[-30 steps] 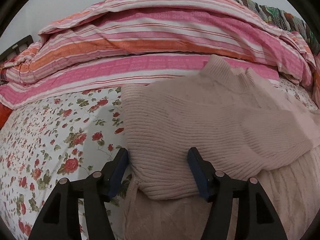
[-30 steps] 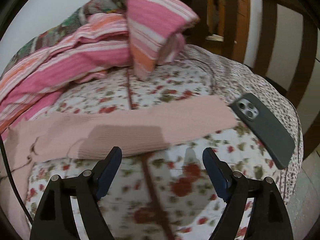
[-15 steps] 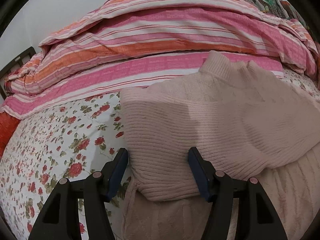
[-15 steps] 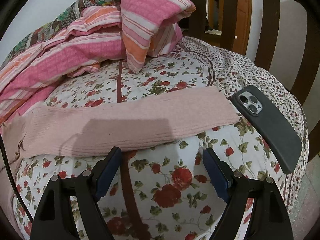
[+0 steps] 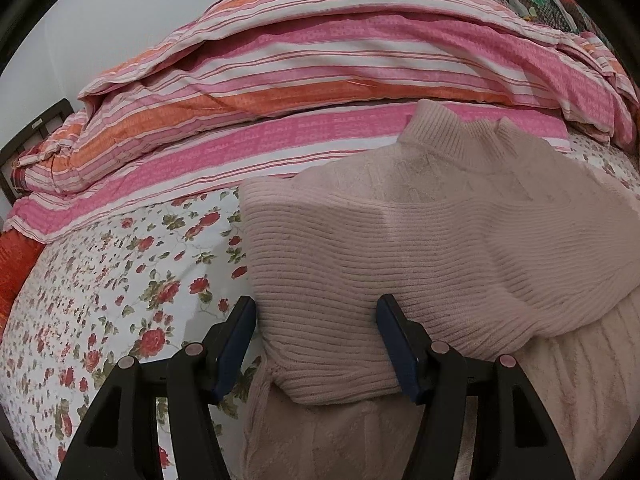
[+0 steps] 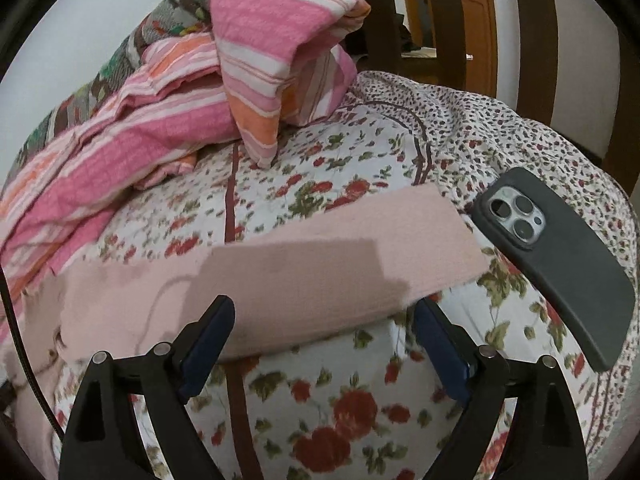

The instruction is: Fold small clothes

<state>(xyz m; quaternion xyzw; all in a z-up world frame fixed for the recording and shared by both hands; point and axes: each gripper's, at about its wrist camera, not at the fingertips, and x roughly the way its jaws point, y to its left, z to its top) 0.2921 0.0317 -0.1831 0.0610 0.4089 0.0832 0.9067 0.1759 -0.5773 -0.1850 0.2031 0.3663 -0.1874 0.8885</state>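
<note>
The left wrist view shows the body of the pink sweater [image 5: 400, 240] lying on the floral bedspread [image 5: 120, 280], its ribbed collar pointing away from the camera toward the striped duvet [image 5: 320, 60] heaped along the far edge of the bed. One sleeve is folded across the chest, so the garment's near fold lies crosswise. The left gripper [image 5: 316, 344] straddles that folded sleeve: its blue pads stand on either side of the knit, and whether they press on it cannot be told.

The right wrist view shows what the left does not: the other sleeve [image 6: 280, 272] stretched flat toward the right edge of the bed, its long axis running left to right across the picture, its cuff end just beside a dark-cased phone [image 6: 560, 264] that lies camera-side up near the bed's right edge. Wooden slats of the bed frame [image 6: 532, 40] rise behind. The right gripper [image 6: 324, 328] is spread wide, its jaws having just been opening, with the sleeve's near edge between the tips and the pads not pressing on it.

Against the earlier frames, the right gripper sits nearer the sleeve, which previously lay beyond its tips. The left view is nearly unchanged, the sweater in the same place.
</note>
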